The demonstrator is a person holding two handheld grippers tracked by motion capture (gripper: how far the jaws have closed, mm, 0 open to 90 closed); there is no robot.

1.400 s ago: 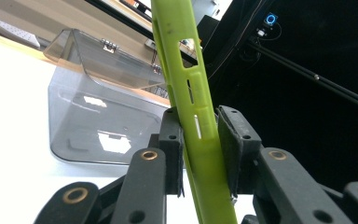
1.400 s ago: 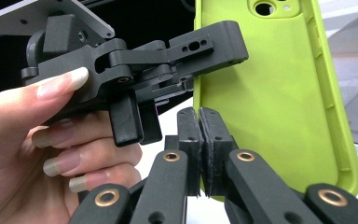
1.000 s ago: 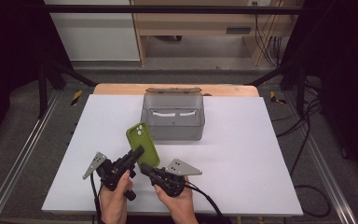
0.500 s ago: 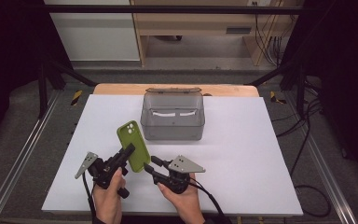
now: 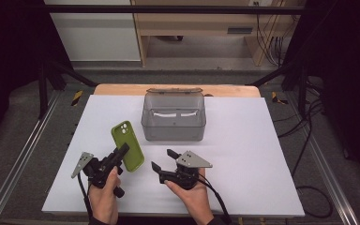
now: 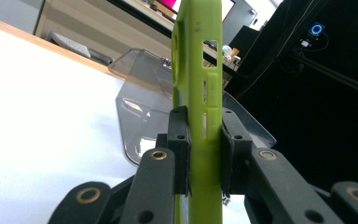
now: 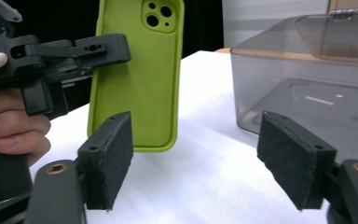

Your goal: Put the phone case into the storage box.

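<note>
— Where's the green phone case [image 5: 127, 145]?

— My left gripper [image 5: 120, 154] pinches it by its edge, both pads pressed on it, just left of the grey box [image 5: 173, 119], on the near side. In the left gripper view its top and bottom are cut off.

— And the right gripper [image 5: 165, 160]?

— Its jaws have just been opening; they stand spread with nothing between them, in front of the box, apart from the case. I can't make out the box's contents through its smoky walls.

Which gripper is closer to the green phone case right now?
Left. The left gripper clamps the green phone case between its fingers; the right gripper sits open beside it, not touching.
</note>
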